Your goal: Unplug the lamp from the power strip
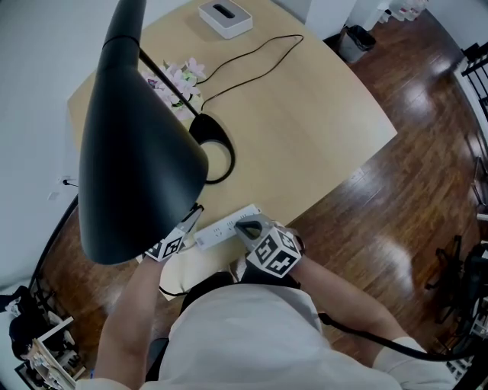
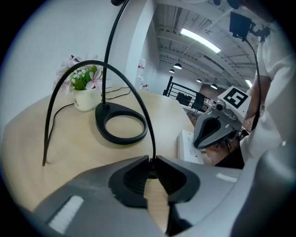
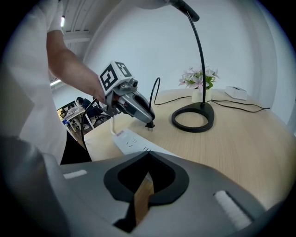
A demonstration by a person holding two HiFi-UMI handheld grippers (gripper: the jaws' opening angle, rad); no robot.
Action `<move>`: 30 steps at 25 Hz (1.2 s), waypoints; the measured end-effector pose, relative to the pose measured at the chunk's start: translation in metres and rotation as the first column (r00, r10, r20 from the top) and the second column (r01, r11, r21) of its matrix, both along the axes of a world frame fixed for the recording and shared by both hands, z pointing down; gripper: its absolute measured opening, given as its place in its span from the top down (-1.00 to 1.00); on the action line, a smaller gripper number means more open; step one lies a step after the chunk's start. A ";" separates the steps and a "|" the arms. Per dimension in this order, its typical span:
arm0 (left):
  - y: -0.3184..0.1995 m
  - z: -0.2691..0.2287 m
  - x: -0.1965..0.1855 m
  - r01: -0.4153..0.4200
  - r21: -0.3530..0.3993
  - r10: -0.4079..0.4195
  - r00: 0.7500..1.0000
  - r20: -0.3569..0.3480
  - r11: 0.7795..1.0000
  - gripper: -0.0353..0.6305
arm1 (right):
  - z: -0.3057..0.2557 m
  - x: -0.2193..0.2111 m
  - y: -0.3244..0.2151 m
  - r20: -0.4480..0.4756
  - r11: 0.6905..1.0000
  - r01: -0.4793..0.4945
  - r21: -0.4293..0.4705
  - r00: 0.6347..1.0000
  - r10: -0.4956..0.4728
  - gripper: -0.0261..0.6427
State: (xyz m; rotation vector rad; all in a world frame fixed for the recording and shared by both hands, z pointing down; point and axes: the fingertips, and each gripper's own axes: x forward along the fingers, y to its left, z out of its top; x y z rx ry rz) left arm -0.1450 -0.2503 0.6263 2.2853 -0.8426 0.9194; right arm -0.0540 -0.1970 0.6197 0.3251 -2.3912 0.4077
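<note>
The black lamp has a big shade (image 1: 137,167) and a ring base (image 1: 217,148) on the light wooden table (image 1: 320,122). My left gripper (image 2: 151,162) is shut on the lamp's plug (image 3: 149,125), and the thin black cord (image 2: 106,65) arcs up from its jaws. In the right gripper view the plug's prongs hang free just above the white power strip (image 3: 132,142). My right gripper (image 3: 148,155) is shut, with its tips resting on the strip (image 1: 221,227) near the table's front edge.
A small pot of pink flowers (image 1: 179,80) stands behind the lamp base. A white box (image 1: 226,17) sits at the table's far edge, with a black cable running to it. Dark wooden floor lies to the right of the table.
</note>
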 end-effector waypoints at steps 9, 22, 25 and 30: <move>-0.005 0.002 0.000 0.018 0.000 -0.018 1.000 -0.022 1.000 0.72 | 0.001 0.000 -0.001 0.019 1.000 -0.007 0.000 1.000 0.007 0.90; -0.002 -0.012 -0.004 0.053 0.054 -0.054 0.998 0.028 0.997 0.54 | 0.000 0.001 0.001 0.002 1.000 -0.011 0.000 1.000 0.011 0.90; 0.004 -0.017 -0.008 0.061 0.070 -0.063 0.997 0.033 0.996 0.54 | 0.000 0.002 0.001 0.002 1.000 -0.016 0.002 1.000 0.016 0.90; 0.016 -0.035 -0.010 0.081 0.103 -0.084 0.996 0.025 0.991 0.54 | -0.002 0.005 0.001 0.008 1.000 -0.026 0.003 1.000 0.026 0.90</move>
